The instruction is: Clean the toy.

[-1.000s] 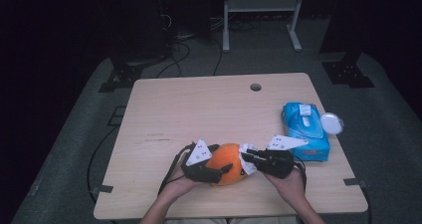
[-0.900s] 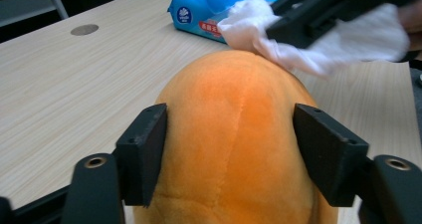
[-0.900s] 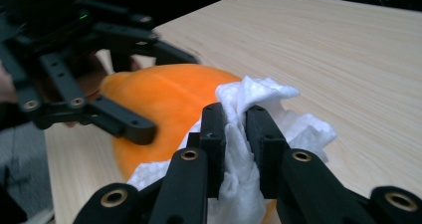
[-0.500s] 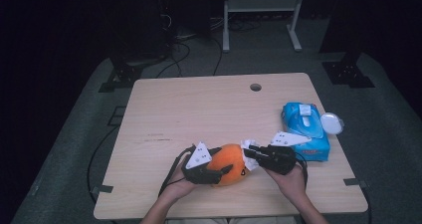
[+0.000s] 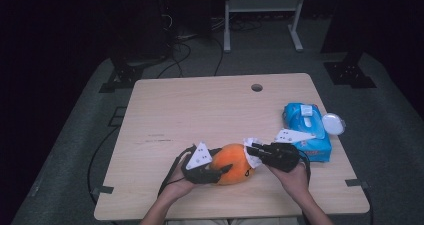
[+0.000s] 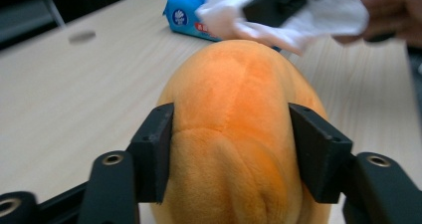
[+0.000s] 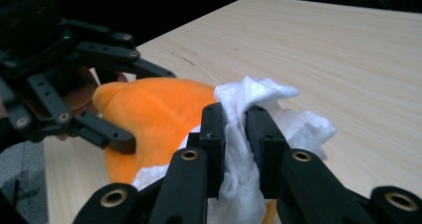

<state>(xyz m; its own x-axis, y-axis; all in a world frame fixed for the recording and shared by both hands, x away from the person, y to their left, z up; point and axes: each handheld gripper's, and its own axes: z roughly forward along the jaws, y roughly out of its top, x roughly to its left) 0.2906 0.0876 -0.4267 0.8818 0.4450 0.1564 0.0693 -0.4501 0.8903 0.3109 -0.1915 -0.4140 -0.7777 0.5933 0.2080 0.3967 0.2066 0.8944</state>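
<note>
Orange plush lies low centre of the high view, on the counter near its front edge. Left gripper sits at the plush's left side; in the left gripper view its jaws have just been closing and now press both flanks of the plush, denting the fabric. Right gripper comes in from the right, jaws pinched narrow on a white wipe, which bulges out above and below the pads in the right gripper view. The wipe rests against the upper right of the plush; in the left gripper view it hangs at top centre, touching the plush's far end. Blue wipe pack lies right of centre, a round white lid just beside it at the counter's right edge.
</note>
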